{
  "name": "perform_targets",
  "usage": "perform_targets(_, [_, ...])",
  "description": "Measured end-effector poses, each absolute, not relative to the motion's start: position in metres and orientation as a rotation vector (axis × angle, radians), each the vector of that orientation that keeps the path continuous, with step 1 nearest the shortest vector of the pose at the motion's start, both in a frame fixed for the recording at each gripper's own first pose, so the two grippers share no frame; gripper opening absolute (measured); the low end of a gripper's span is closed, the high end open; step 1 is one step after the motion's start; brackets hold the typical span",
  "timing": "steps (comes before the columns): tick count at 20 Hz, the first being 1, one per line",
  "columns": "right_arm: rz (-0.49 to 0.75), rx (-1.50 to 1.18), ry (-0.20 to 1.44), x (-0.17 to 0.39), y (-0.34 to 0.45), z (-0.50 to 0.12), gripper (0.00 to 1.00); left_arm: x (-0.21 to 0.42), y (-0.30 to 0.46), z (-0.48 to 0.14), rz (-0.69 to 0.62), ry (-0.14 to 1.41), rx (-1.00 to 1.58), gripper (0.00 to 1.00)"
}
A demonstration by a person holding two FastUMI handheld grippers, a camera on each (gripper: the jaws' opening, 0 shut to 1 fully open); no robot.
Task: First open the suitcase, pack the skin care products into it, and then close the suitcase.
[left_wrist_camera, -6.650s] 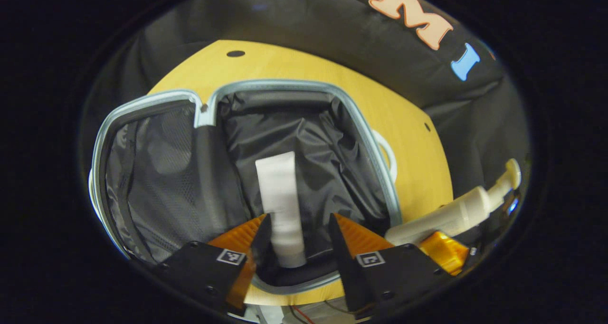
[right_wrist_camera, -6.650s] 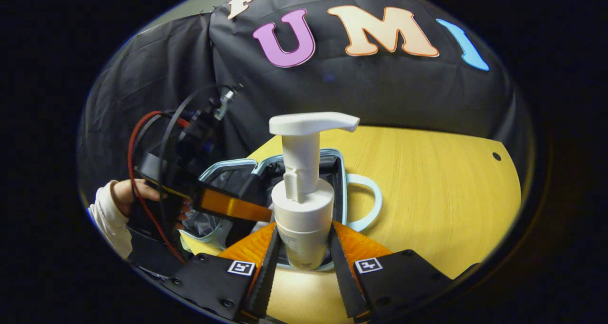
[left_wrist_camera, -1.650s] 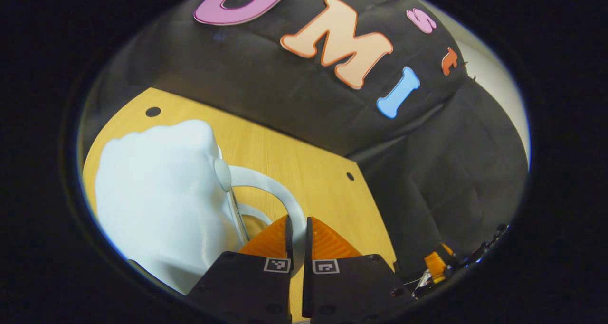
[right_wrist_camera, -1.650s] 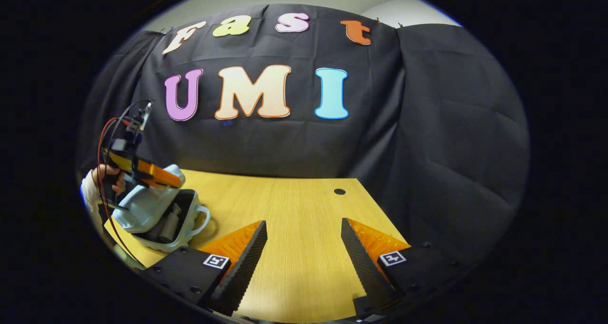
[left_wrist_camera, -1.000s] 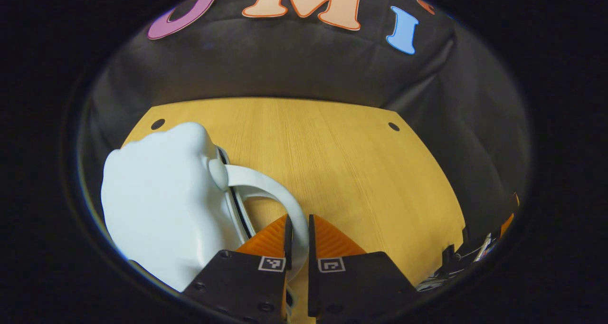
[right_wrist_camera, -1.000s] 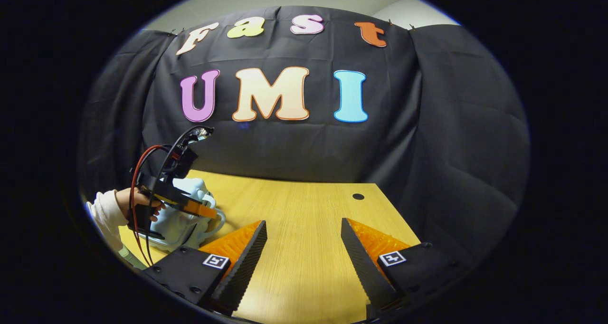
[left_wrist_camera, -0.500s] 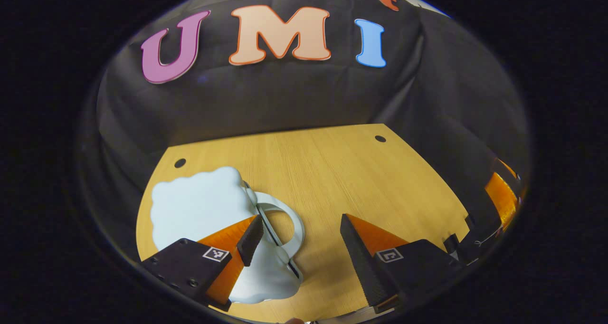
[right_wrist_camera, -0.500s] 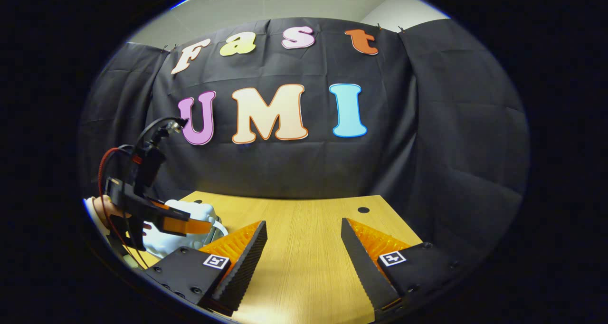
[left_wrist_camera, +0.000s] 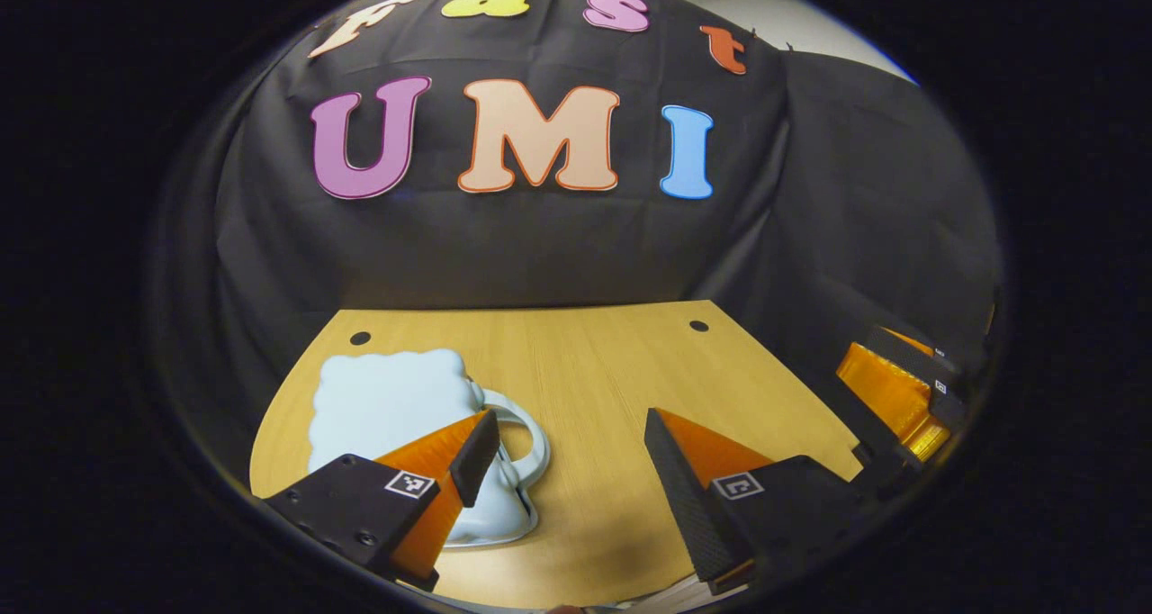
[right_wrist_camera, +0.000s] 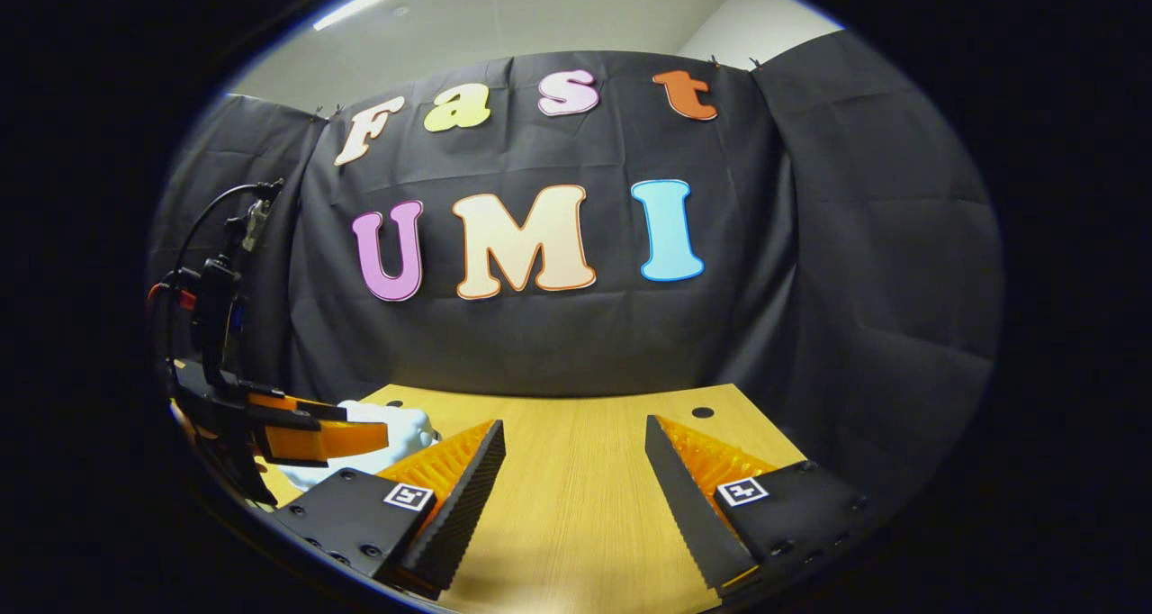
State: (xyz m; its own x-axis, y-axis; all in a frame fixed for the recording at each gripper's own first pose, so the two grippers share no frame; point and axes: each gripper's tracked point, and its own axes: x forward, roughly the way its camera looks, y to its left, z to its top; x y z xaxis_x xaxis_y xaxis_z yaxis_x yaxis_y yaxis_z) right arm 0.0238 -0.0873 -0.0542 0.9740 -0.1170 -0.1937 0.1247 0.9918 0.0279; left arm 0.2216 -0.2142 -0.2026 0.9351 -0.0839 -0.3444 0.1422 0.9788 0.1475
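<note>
Suitcase (left_wrist_camera: 387,407) lies closed on the wooden table (left_wrist_camera: 612,371), its handle just behind the left gripper's (left_wrist_camera: 567,470) left finger; left gripper spread wide, empty; right gripper (right_wrist_camera: 571,479) likewise apart, suitcase off to its left

Light wood surface (left_wrist_camera: 612,389) with two small dark holes near its far edge. Closed pale-blue suitcase (left_wrist_camera: 387,407) lies flat on its left part.

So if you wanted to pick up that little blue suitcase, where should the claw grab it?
Probably by the looped handle sticking out of the closed suitcase on its right side in the left gripper view. It is thin and arched, with a gap under it, so one finger could slip through. The puffy shell looks too wide. Come from the right, across the wooden table.
</note>
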Motion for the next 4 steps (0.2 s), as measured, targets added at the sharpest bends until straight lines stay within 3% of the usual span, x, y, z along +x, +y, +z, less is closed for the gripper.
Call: perform_targets(4, [-0.109,0.032,0.191,0.0245,-0.0852,-0.0531,0.98,0.2219,-0.2138,-0.1997,-0.098,0.336,0.192,0.96])
